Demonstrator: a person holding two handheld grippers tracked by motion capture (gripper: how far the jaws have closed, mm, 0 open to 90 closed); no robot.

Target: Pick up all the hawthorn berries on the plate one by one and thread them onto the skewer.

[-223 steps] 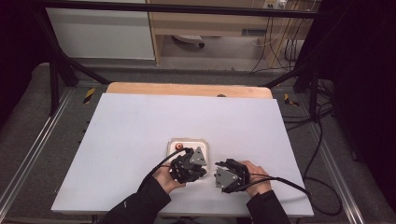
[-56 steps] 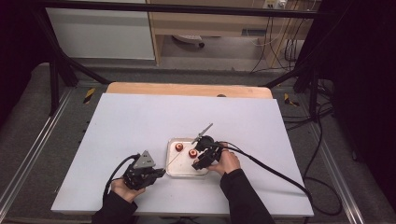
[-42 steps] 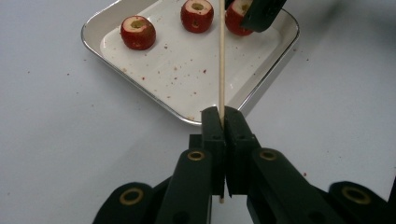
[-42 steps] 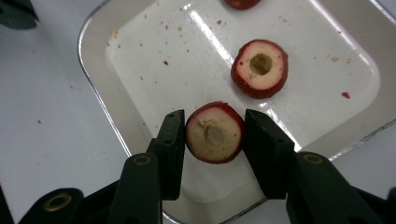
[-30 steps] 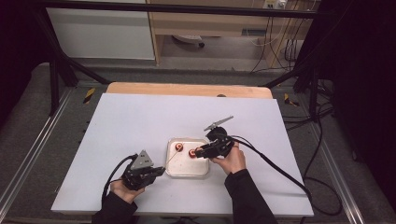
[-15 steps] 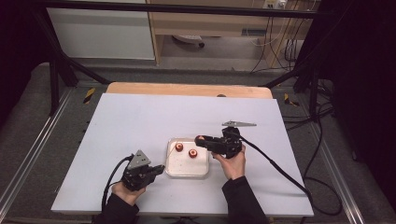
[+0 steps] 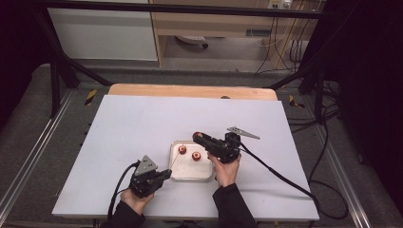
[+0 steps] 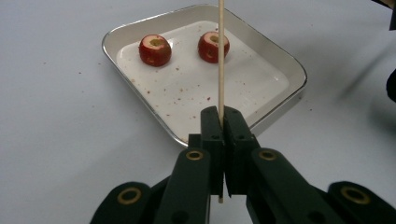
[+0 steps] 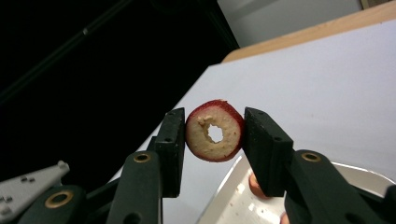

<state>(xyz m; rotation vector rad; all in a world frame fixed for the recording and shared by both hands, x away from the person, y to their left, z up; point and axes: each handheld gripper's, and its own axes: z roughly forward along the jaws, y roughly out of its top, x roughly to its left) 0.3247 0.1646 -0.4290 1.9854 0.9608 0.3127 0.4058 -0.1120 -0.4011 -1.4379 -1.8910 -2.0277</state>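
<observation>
Since half a second ago I see the right claw point(image 7: 198, 137) lower and nearer the tray point(image 7: 191, 175); its grey plate, then raised toward the table's far side, now sits closer to the hand. The left claw point(image 7: 164, 174) has not shifted, and the two fruit pieces in the tray lie as before.

My right hand point(image 7: 225, 170) rests at the tray's right edge, with the claw reaching left and level above the tray's far right corner. My left hand point(image 7: 134, 197) sits near the table's point(image 7: 123, 123) front edge, its claw aimed at the tray's left rim.

The right claw pinches a red cored fruit piece point(image 9: 215, 130) side to side between its pads, the bored hole facing the camera, held above the tray. The left claw is pressed together on a thin wooden skewer point(image 8: 221, 56), which runs forward from its tips over the tray. The two remaining cored pieces point(image 8: 155, 49) lie at the tray's far end, well apart from the left claw.
</observation>
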